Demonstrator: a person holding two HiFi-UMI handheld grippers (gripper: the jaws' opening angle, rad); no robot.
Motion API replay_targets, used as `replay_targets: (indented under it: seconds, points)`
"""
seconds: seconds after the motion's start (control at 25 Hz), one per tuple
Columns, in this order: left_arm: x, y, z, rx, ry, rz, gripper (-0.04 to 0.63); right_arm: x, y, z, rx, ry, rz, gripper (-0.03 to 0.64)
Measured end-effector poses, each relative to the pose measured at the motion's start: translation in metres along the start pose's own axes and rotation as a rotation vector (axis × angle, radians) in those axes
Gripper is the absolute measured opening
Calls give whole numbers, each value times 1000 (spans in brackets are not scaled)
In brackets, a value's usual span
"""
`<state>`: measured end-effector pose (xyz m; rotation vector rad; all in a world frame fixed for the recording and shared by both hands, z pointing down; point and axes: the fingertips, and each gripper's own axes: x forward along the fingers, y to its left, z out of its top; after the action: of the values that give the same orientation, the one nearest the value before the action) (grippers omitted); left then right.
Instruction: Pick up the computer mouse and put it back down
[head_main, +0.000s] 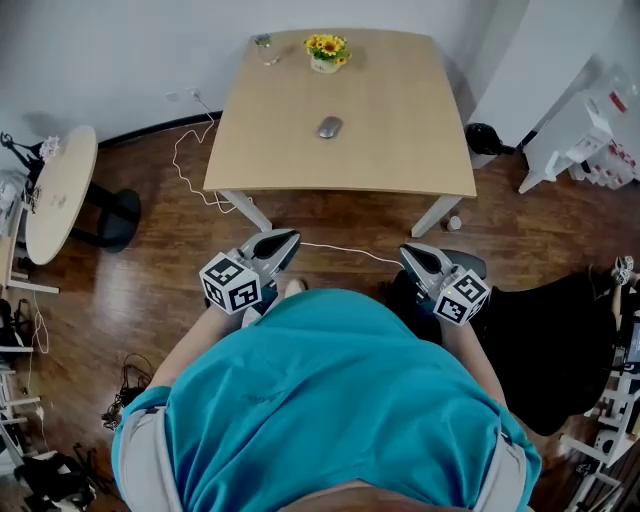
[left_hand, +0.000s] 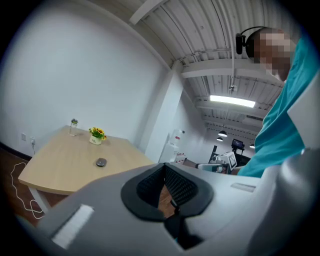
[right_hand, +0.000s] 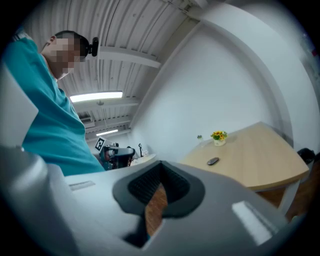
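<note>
A grey computer mouse (head_main: 330, 127) lies near the middle of the light wooden table (head_main: 400, 150), far ahead of both grippers. It shows small in the left gripper view (left_hand: 101, 162) and the right gripper view (right_hand: 213, 161). I hold my left gripper (head_main: 288, 238) and right gripper (head_main: 409, 251) close to my body, above the wooden floor and short of the table's near edge. The jaws of the left gripper (left_hand: 164, 167) are shut with nothing in them. The right gripper (right_hand: 160, 166) also looks shut and empty.
A pot of yellow flowers (head_main: 327, 52) and a small bottle (head_main: 263, 45) stand at the table's far edge. A white cable (head_main: 190, 170) trails on the floor at the left. A round side table (head_main: 60, 190) stands left; a white rack (head_main: 590, 130) and black seat (head_main: 560, 330) right.
</note>
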<state>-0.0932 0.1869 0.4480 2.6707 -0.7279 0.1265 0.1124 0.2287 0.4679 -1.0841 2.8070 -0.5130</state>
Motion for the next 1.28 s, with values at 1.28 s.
replay_targets:
  seconds: [1.28]
  points:
    - [183,236,67,11,119,154,5,165,-229,73,13,95,85,3]
